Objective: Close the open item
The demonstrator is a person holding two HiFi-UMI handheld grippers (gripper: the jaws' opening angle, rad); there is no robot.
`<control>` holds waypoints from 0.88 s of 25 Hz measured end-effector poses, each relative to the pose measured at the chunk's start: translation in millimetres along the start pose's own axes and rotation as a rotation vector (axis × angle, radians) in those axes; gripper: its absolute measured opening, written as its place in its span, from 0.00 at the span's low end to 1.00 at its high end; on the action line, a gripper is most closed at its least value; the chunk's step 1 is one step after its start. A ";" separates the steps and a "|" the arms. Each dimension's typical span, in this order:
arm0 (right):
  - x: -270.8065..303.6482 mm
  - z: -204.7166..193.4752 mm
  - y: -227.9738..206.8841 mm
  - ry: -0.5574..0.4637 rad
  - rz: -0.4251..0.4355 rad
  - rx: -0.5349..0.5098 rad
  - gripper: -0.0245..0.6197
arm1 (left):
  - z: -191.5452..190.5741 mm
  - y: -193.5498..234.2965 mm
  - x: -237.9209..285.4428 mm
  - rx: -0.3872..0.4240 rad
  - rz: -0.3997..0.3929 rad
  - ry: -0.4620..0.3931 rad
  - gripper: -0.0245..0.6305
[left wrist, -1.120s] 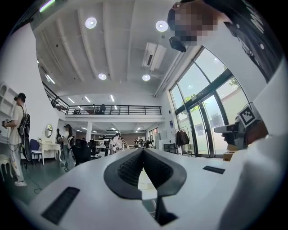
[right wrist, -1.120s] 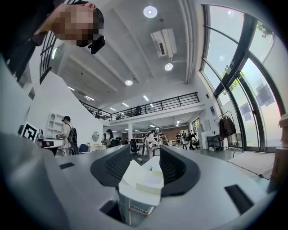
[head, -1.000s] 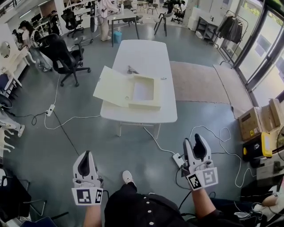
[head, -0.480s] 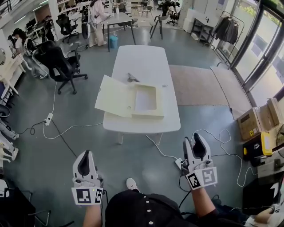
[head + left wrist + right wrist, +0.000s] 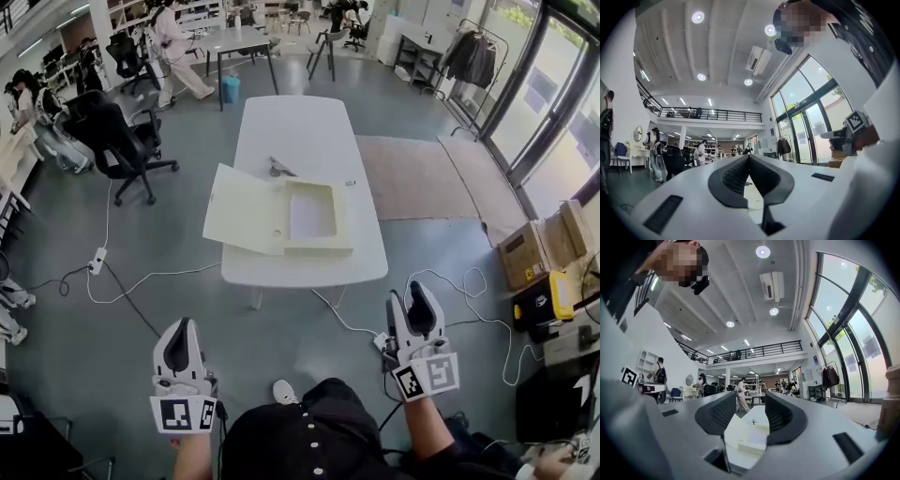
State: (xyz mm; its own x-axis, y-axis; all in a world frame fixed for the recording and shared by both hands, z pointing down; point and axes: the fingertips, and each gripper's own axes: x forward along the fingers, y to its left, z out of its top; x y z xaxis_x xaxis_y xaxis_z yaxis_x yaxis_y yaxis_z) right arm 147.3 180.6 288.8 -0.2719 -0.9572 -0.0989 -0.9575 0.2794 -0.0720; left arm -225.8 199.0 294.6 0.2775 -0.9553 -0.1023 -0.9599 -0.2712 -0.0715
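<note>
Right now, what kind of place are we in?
Probably an open-plan office or workshop hall: a long white table with an open cream box, a black swivel chair, tall glass doors.

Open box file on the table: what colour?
Pale cream box file, clearest in the head view.

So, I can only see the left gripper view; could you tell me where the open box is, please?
Observer: The open box lies on the near end of the white table, straight ahead.
Operator: Which way does its lid lie?
Observer: The lid lies flung out to the left, past the table's edge.
Operator: And the right tool?
Observer: The right tool has its jaws apart, with nothing between them.
</note>
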 end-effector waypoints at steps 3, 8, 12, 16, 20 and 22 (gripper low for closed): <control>0.7 -4.6 3.5 0.008 -0.005 0.004 0.35 | -6.8 5.7 4.1 -0.010 -0.004 0.011 0.06; 7.8 -13.5 -5.3 0.014 -0.026 0.026 0.35 | -17.4 5.7 15.4 -0.009 -0.022 0.027 0.06; 22.8 -16.9 -9.4 0.015 -0.027 0.032 0.35 | -20.1 9.7 25.5 -0.007 -0.018 0.032 0.06; 40.7 -18.9 -15.6 0.013 -0.018 0.038 0.35 | -21.4 10.7 40.5 -0.004 -0.013 0.031 0.06; 63.3 -24.7 -23.8 0.019 -0.012 0.044 0.35 | -23.7 15.8 60.3 0.002 -0.001 0.032 0.06; 74.3 -25.3 -28.5 0.019 -0.011 0.046 0.35 | -25.4 17.8 70.6 -0.002 0.006 0.035 0.06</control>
State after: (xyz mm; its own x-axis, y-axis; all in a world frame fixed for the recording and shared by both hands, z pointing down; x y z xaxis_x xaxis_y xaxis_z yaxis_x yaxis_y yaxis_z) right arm 152.0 99.6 308.6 -0.2637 -0.9614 -0.0790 -0.9550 0.2717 -0.1186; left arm -224.4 123.7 311.4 0.2701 -0.9604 -0.0682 -0.9616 -0.2656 -0.0687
